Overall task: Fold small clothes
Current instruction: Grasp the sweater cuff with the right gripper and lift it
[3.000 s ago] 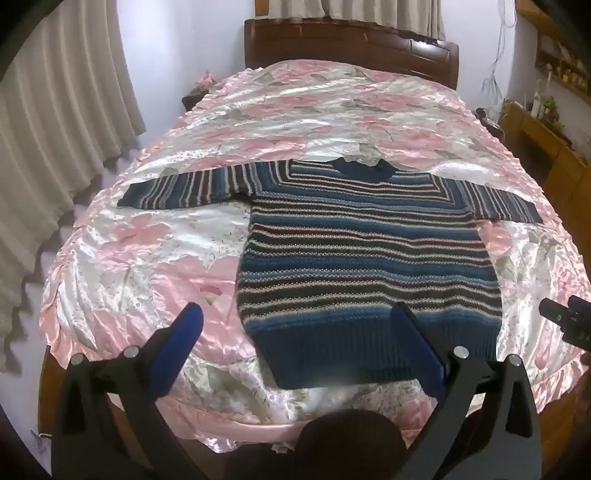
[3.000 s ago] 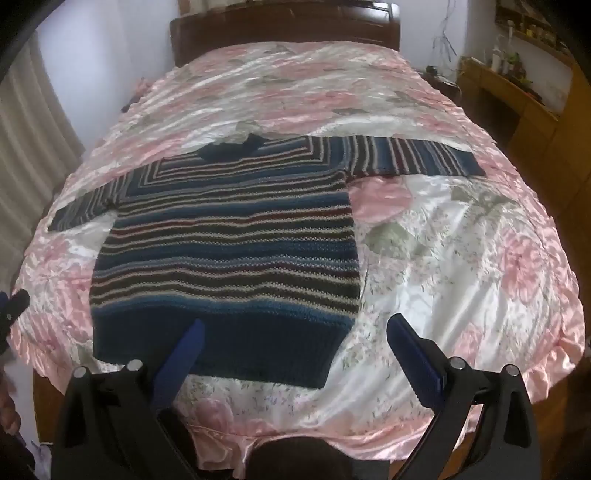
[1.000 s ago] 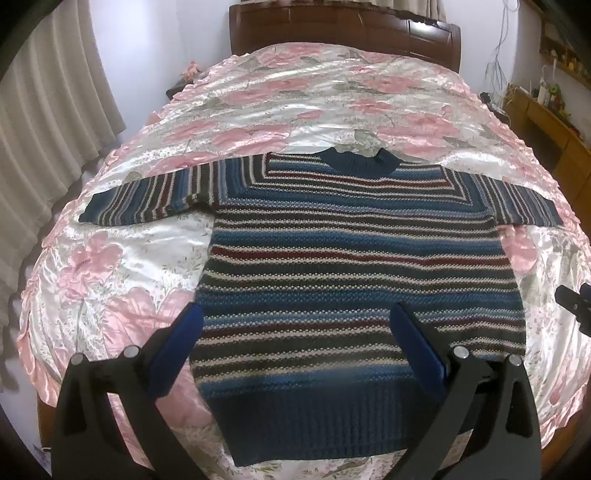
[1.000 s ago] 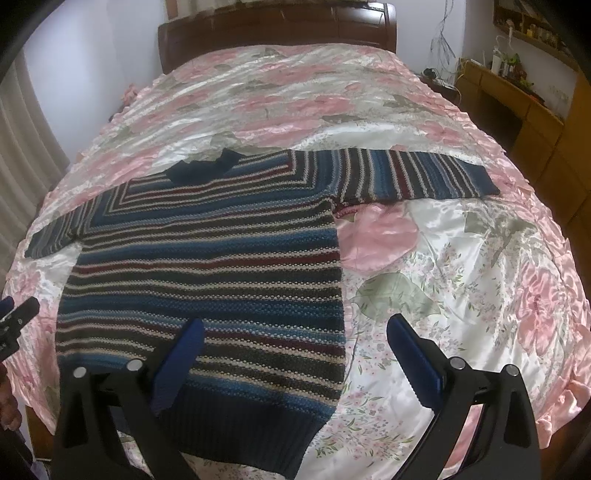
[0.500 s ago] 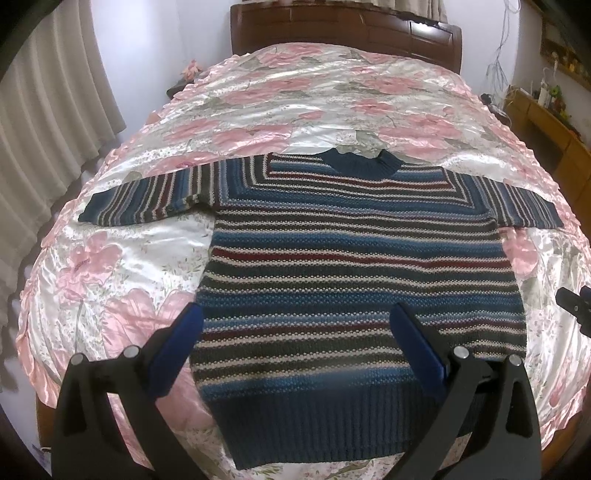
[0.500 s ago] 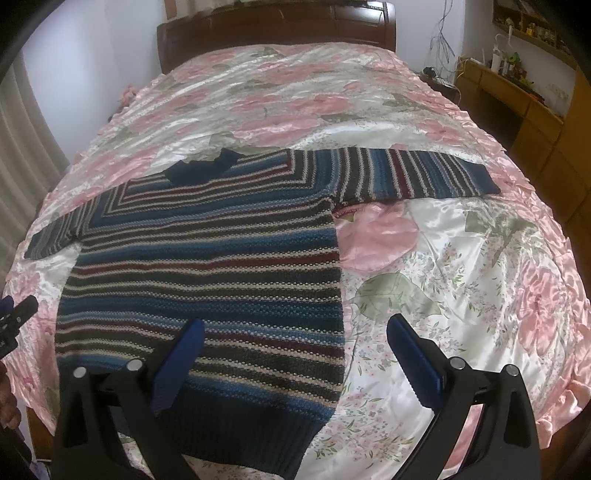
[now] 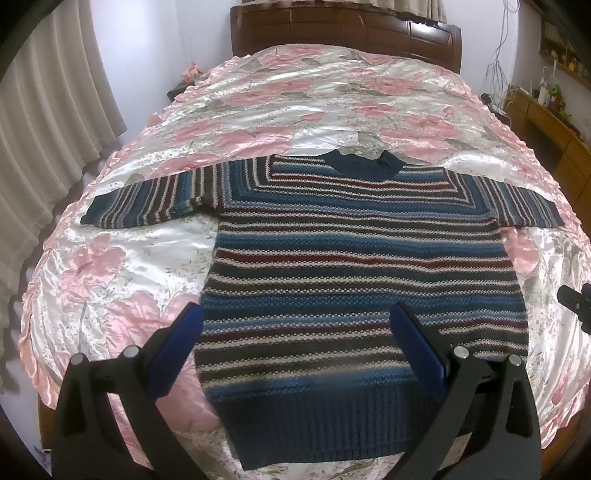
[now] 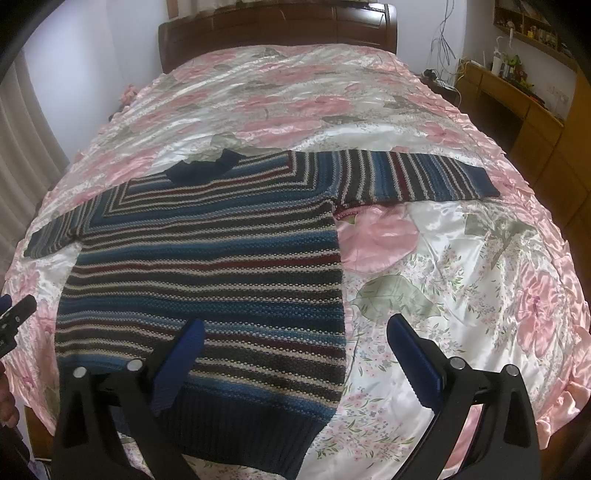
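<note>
A striped knit sweater (image 7: 354,266) in blue, dark red, cream and black lies flat on the bed, both sleeves spread out sideways and the collar toward the headboard. My left gripper (image 7: 299,332) hovers open over the sweater's lower half, above the dark ribbed hem. In the right wrist view the same sweater (image 8: 207,258) fills the left side. My right gripper (image 8: 295,343) is open over the sweater's lower right corner, its right finger (image 8: 410,354) above bare bedspread. Nothing sits between either pair of fingers.
The bed carries a shiny pink floral bedspread (image 7: 110,266) and has a dark wooden headboard (image 7: 343,29). Curtains (image 7: 48,110) hang at the left. A wooden desk (image 8: 517,99) with small items and cables stands at the right.
Over three seconds both grippers moved forward over the sweater, so it looms larger and lower in view. In the last half second almost nothing shifted. Both stayed open.
</note>
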The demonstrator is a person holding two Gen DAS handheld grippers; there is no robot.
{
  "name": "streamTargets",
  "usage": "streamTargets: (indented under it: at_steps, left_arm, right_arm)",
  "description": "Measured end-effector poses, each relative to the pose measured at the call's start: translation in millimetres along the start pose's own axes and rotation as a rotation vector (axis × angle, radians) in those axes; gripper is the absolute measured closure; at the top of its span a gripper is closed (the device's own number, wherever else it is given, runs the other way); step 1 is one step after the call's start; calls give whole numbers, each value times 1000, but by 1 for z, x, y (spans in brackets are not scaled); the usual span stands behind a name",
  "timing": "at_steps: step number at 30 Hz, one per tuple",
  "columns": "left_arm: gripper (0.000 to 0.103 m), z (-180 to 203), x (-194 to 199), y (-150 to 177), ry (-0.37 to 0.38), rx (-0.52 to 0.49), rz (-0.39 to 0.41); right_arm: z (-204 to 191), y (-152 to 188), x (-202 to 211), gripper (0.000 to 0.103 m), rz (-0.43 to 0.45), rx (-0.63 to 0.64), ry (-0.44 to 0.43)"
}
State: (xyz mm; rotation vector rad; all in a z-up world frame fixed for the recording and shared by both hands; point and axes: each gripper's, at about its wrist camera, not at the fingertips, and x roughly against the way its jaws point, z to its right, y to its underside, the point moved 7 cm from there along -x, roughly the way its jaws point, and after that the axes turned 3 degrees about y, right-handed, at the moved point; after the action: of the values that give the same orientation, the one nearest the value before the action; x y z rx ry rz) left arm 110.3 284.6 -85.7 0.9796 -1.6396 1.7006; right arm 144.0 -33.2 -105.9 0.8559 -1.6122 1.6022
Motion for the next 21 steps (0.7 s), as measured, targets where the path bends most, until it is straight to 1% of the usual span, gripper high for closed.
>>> streamTargets:
  at_steps: [10, 12, 14, 16, 18, 21]
  left_arm:
    - [3, -2, -1, 1, -2, 0, -1]
    - [3, -1, -4, 1, -2, 1, -7]
    - [3, 3, -10, -4, 1, 6, -11]
    - [3, 9, -19, -16, -18, 3, -11]
    - [3, 19, -32, -32, -25, 5, -7]
    - [3, 43, -51, -58, 0, 13, -4]
  right_arm:
    - [-1, -1, -1, 4, -1, -5, -12]
    - [3, -4, -6, 4, -17, -15, -27]
    - [17, -10, -15, 4, -33, -19, -25]
    - [47, -24, -28, 4, -47, -34, 29]
    - [90, -45, -45, 4, -57, -80, 75]
    - [151, -72, -72, 4, -76, -148, 116]
